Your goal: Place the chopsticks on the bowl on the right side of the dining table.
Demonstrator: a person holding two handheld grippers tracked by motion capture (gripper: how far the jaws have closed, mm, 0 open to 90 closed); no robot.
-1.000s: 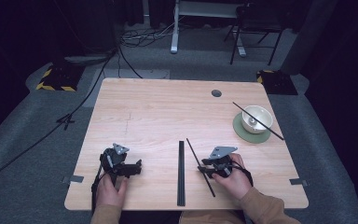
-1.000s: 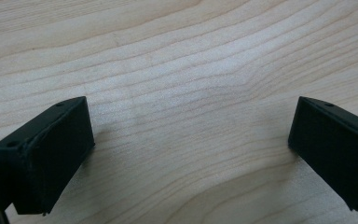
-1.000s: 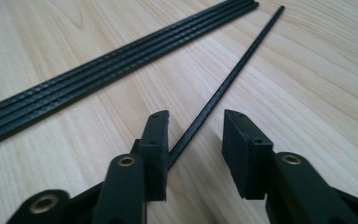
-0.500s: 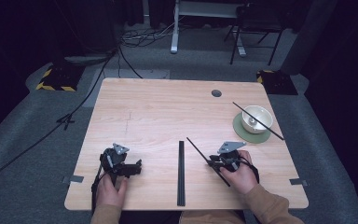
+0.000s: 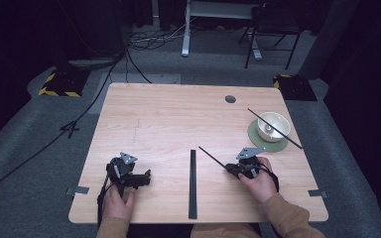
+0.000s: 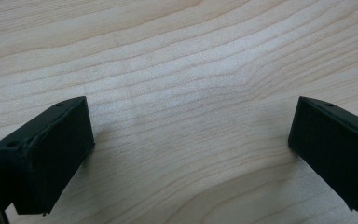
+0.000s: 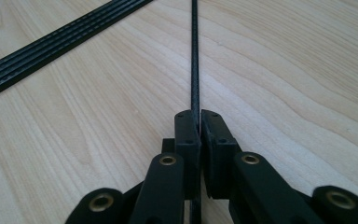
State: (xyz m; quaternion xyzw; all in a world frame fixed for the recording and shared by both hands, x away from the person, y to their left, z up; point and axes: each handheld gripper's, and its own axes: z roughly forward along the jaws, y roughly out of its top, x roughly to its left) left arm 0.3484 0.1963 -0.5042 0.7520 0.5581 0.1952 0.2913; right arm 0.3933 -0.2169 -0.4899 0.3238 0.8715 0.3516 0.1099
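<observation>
My right gripper (image 5: 230,170) is at the front right of the wooden table (image 5: 168,119), shut on a thin black rod (image 5: 211,157) that points away to the far left. In the right gripper view the rod (image 7: 195,56) runs straight out from between the closed jaws of the right gripper (image 7: 199,114). A second black rod (image 5: 290,140) lies across a white bowl (image 5: 273,125) on a green mat (image 5: 256,136). My left gripper (image 5: 146,174) rests at the front left, open. The left gripper (image 6: 191,144) has bare wood between its jaws.
A long flat black strip (image 5: 193,183) lies in the middle of the table and reaches the front edge; it shows as a ridged strip (image 7: 60,44) left of the rod. A dark round hole (image 5: 230,98) sits near the far edge. Cables and chair legs are on the floor beyond.
The right hand has shifted a little to the right with the rod in its jaws, and the rod's near end has swung right, away from the strip. The left gripper has stayed put.
</observation>
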